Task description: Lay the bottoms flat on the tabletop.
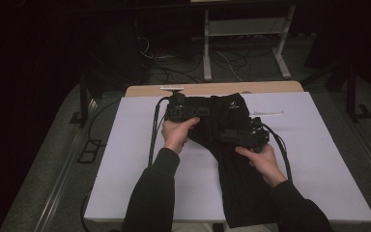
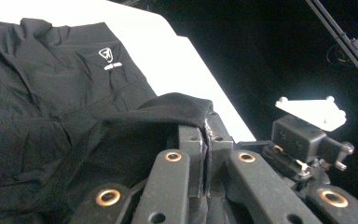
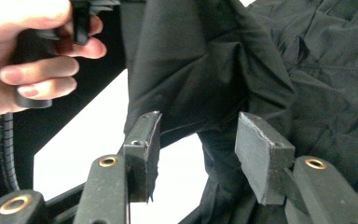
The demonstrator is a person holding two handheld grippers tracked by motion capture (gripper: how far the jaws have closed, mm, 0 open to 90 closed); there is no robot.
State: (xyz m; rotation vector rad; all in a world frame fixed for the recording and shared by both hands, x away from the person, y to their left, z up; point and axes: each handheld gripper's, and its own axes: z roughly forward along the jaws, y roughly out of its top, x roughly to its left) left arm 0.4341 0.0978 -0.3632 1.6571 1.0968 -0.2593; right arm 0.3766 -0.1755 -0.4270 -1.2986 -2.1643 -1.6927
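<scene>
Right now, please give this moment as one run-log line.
left hand-held gripper: shut on black garment | right hand-held gripper: open | white table

The trousers lie on the worktop at frame centre, running to its lower edge. The left tongs sit upper left of the right tongs, both over the cloth.

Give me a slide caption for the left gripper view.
Left tool shut on a fold of black trousers over the white table.
</scene>
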